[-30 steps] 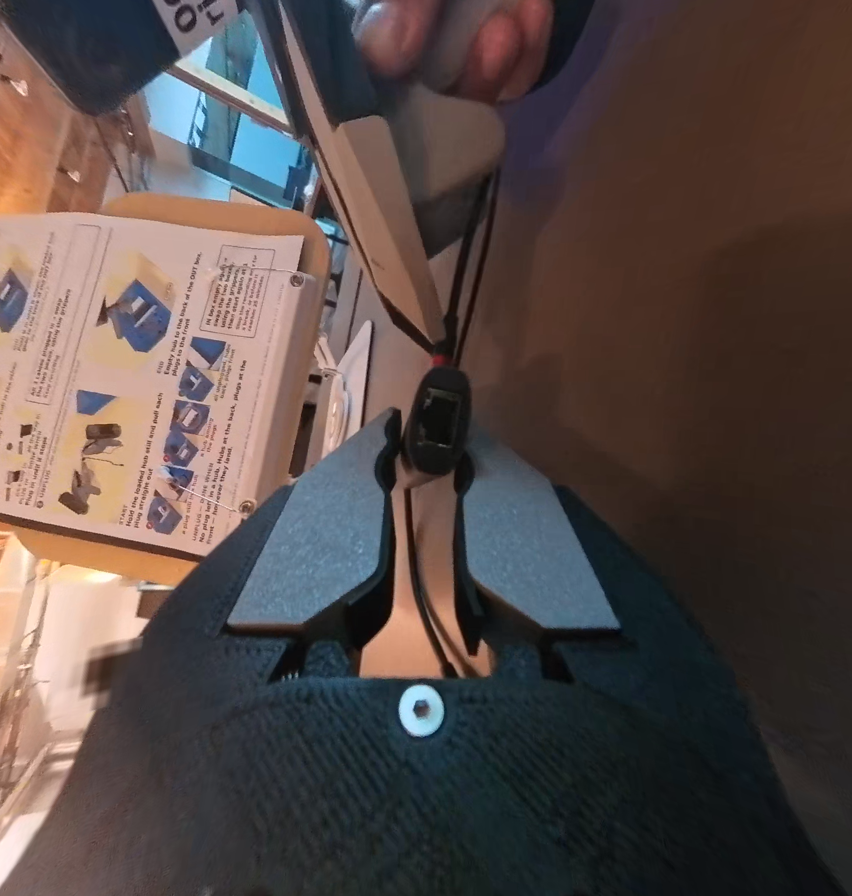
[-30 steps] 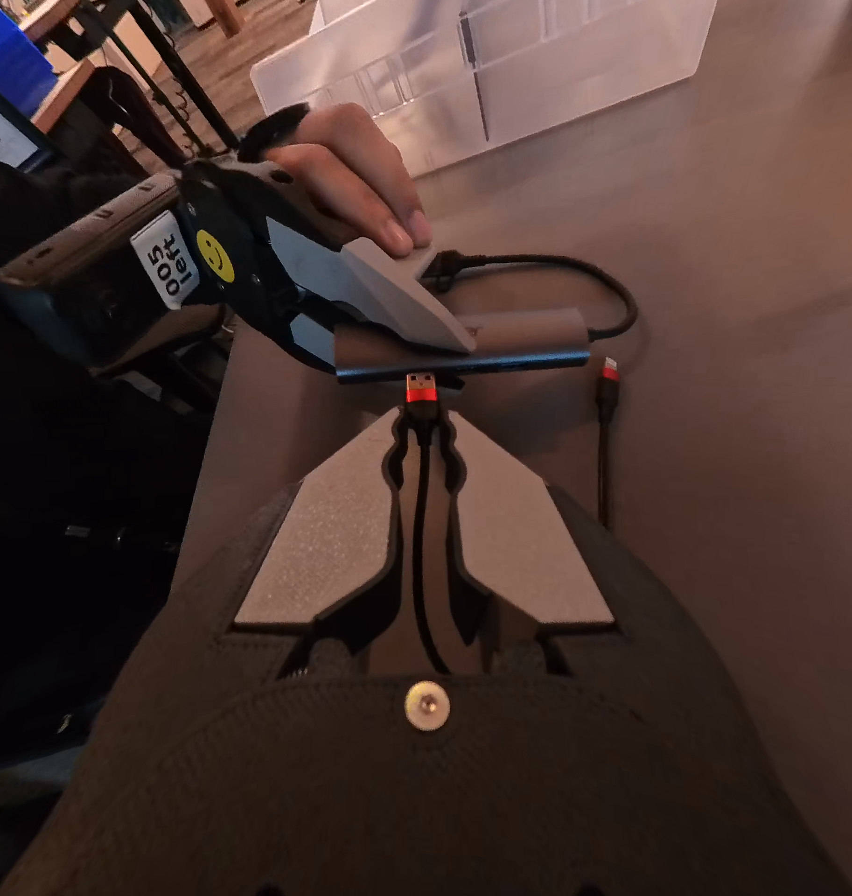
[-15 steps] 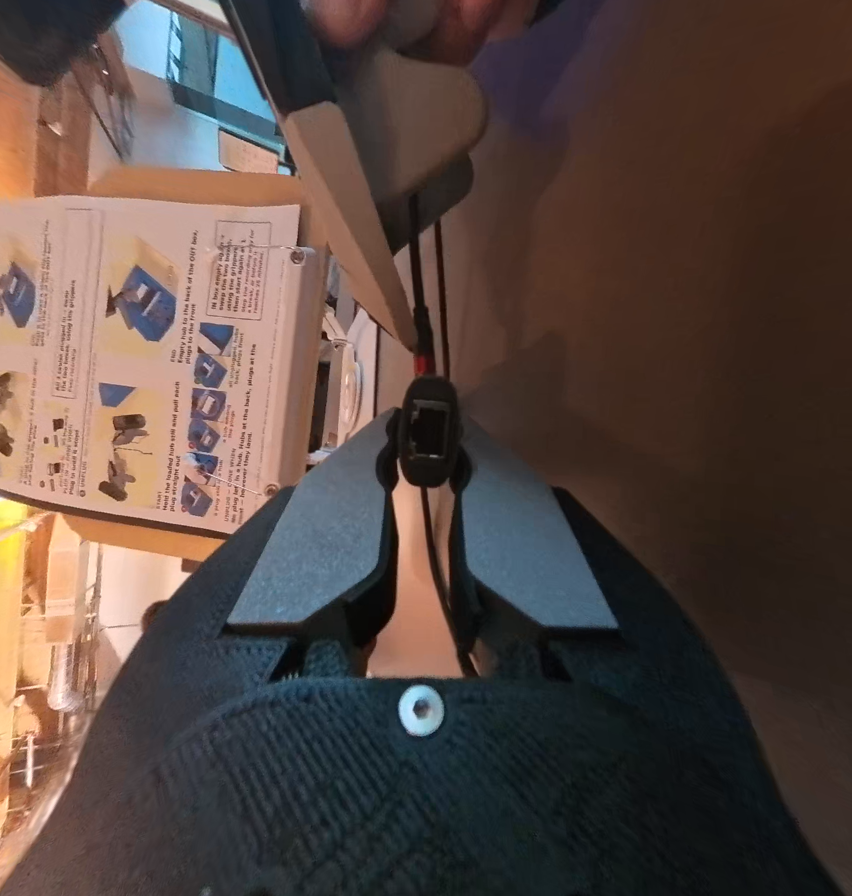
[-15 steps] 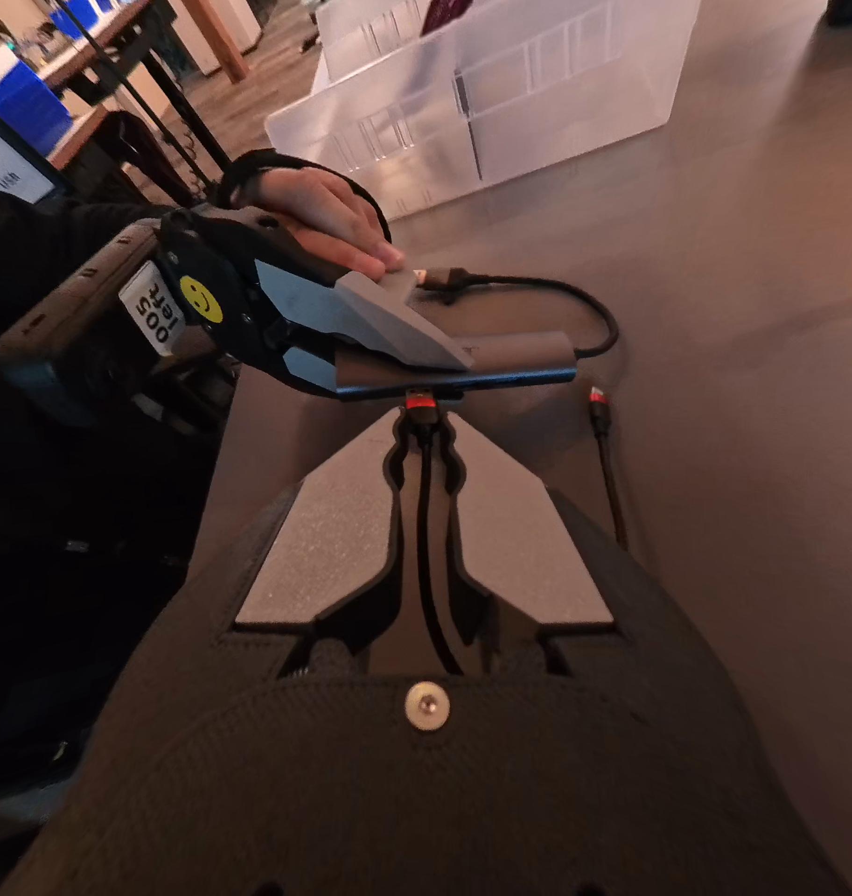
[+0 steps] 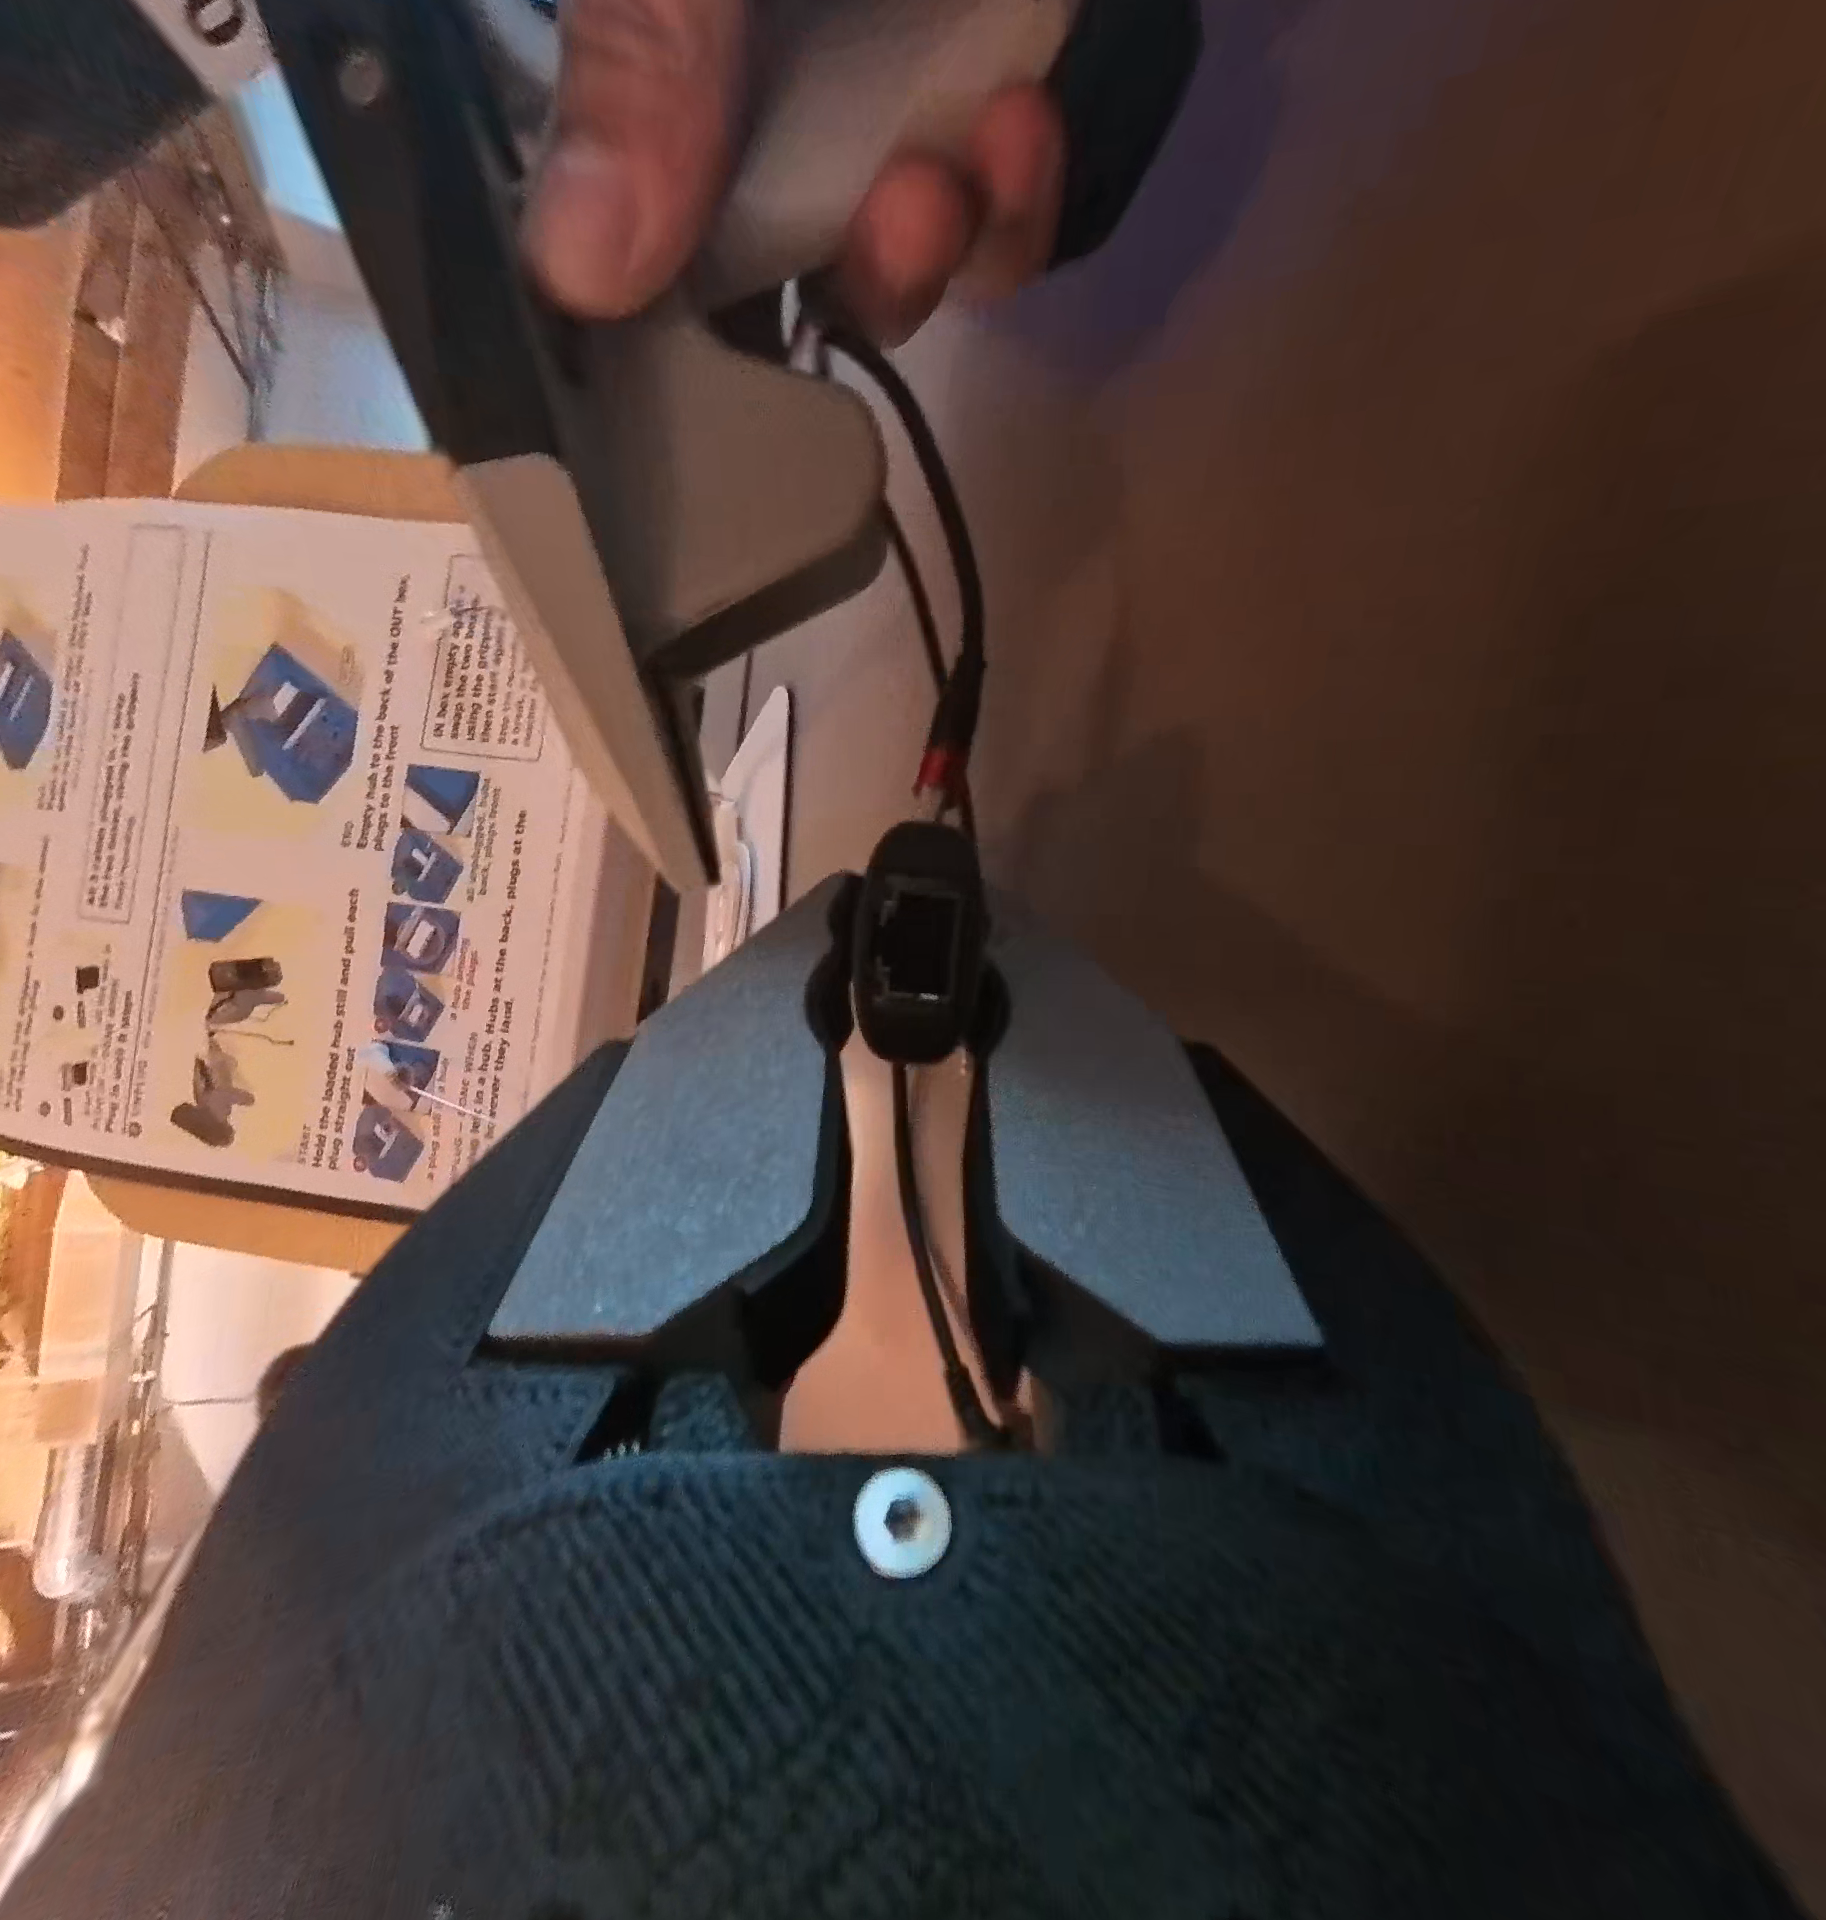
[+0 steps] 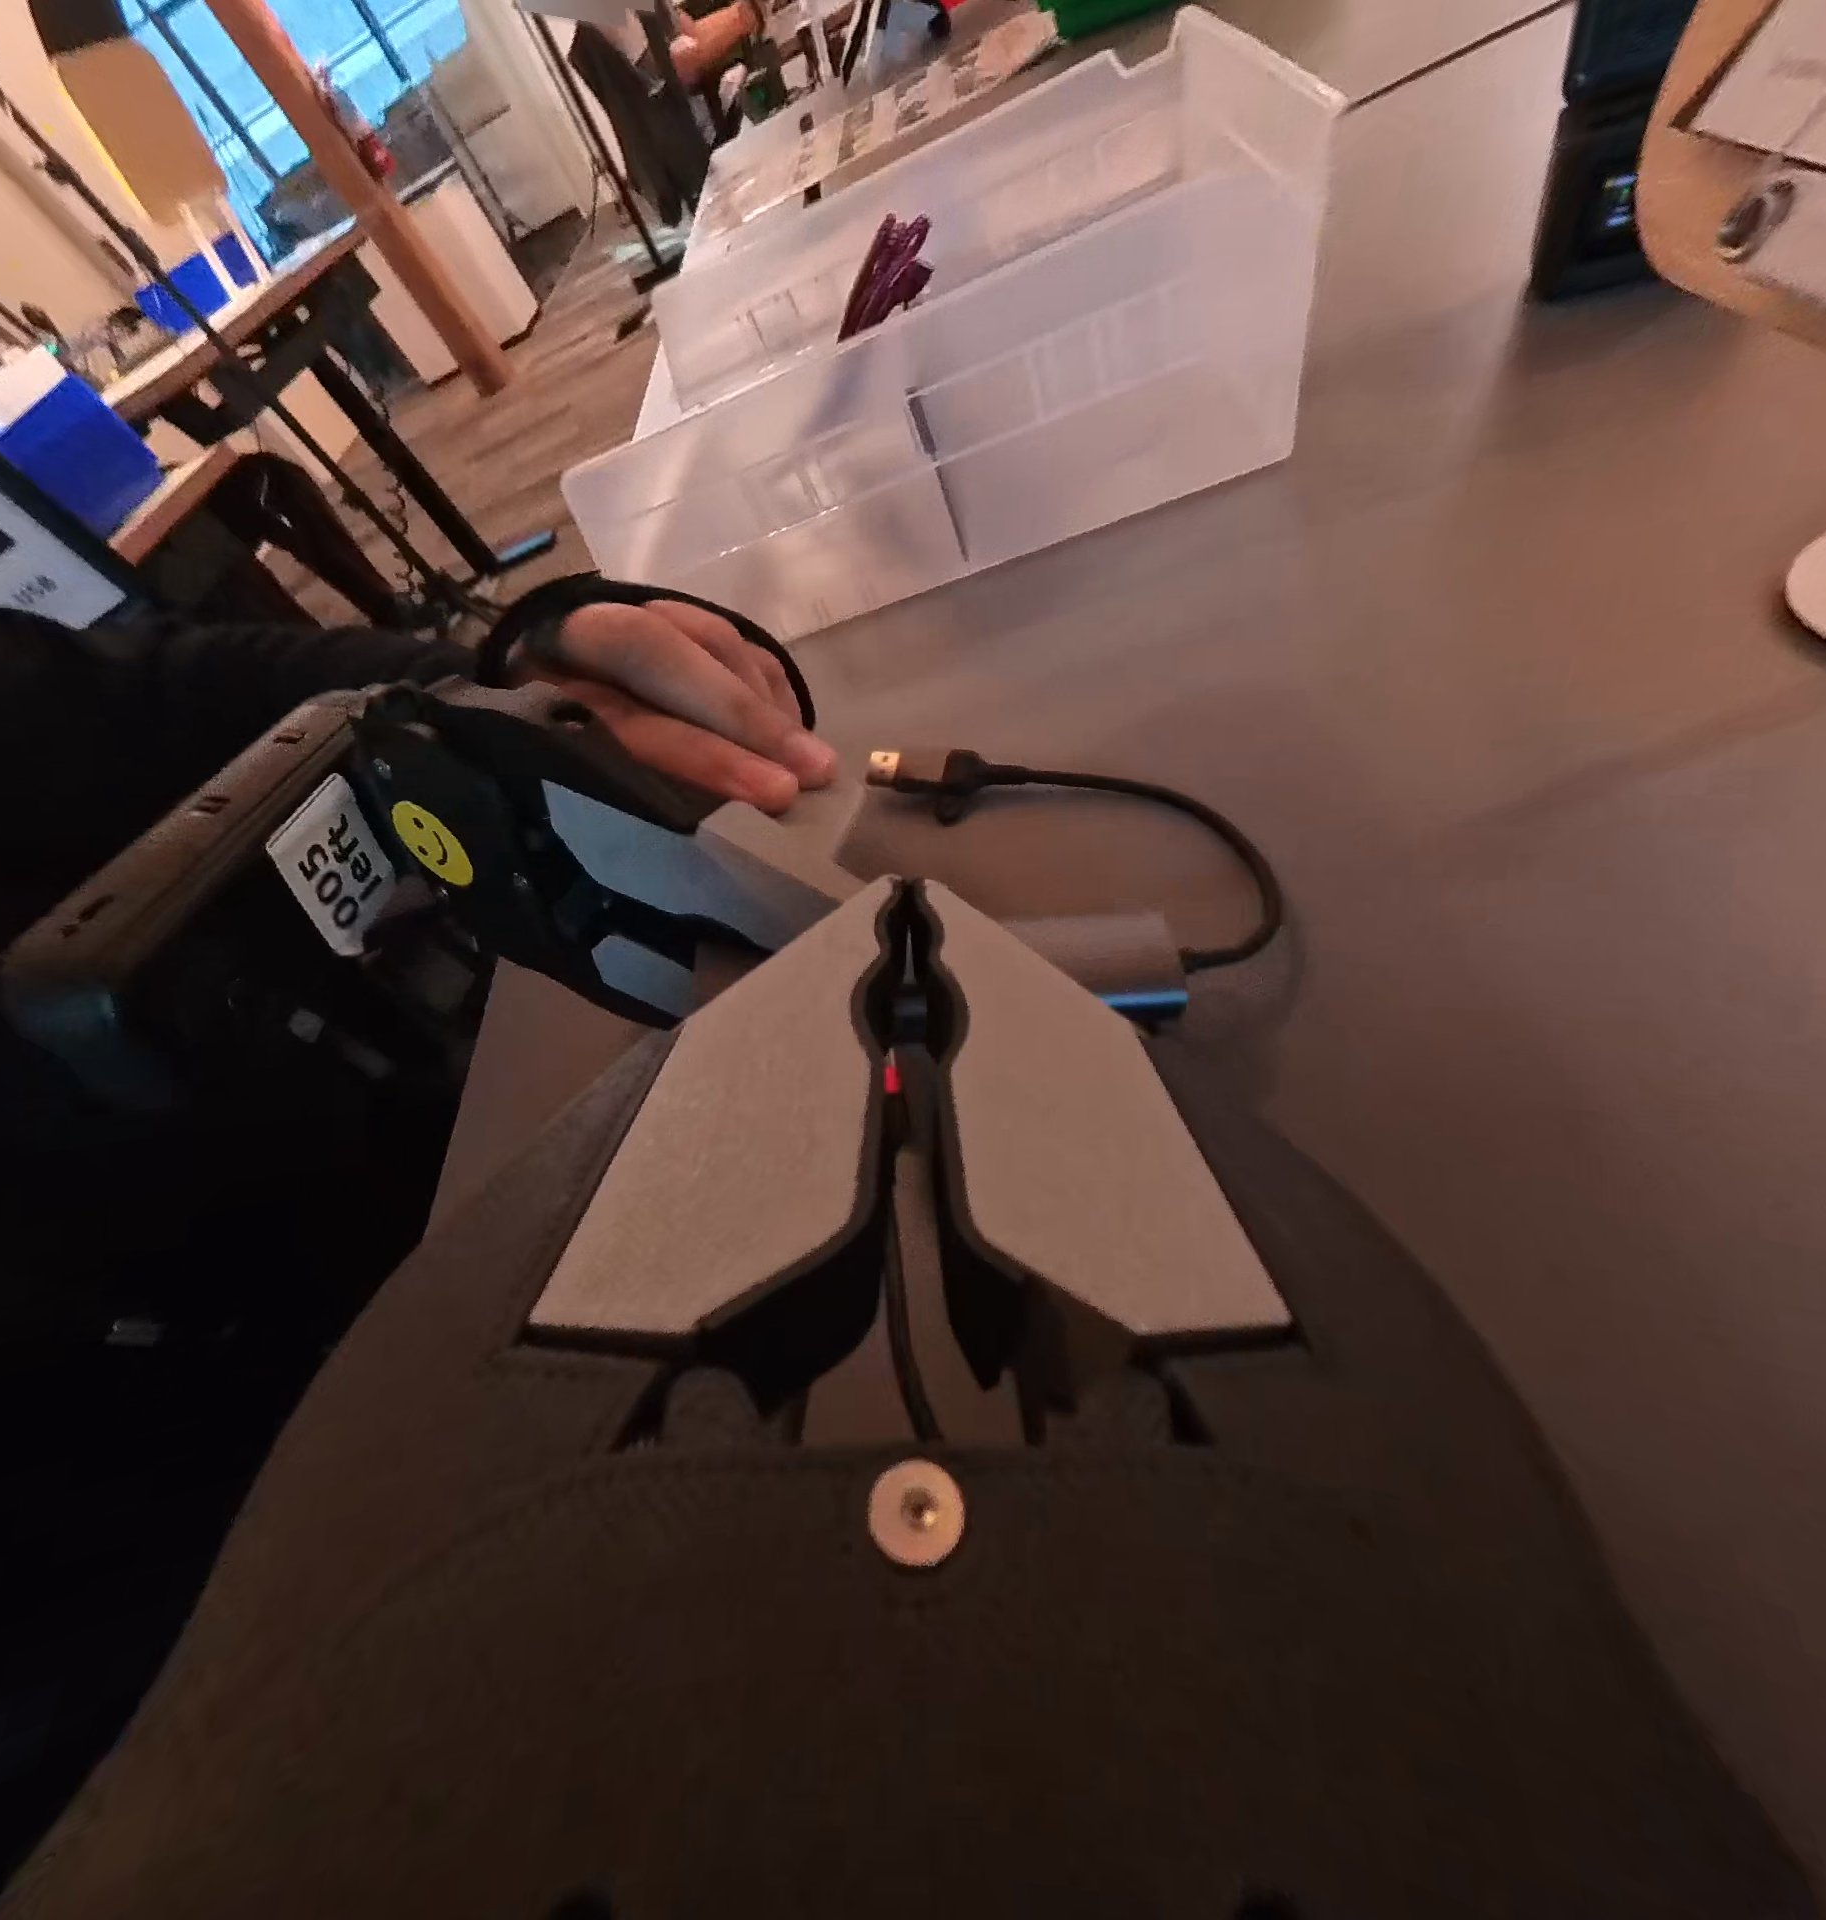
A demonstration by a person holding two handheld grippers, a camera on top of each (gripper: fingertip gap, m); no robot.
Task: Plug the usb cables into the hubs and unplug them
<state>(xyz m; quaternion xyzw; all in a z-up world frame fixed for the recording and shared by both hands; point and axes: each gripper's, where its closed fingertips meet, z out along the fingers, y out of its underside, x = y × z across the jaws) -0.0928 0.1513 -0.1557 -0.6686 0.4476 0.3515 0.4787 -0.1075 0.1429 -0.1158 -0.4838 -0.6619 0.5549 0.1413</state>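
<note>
Gripper (image 6: 907,904) over grey table (image 6: 1511,831)

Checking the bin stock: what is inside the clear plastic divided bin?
The clear plastic divided bin holds a bundle of purple strips in one rear compartment. The frosted walls hide the other compartments' floors.

Right gripper (image 6: 907,896) now closed fully — red-collared plug (image 6: 893,1081) no longer at its tips, sits lower between the fingers. Hub (image 6: 1117,940) mostly hidden behind it — clear bin (image 6: 992,416) fills upper centre.
</note>
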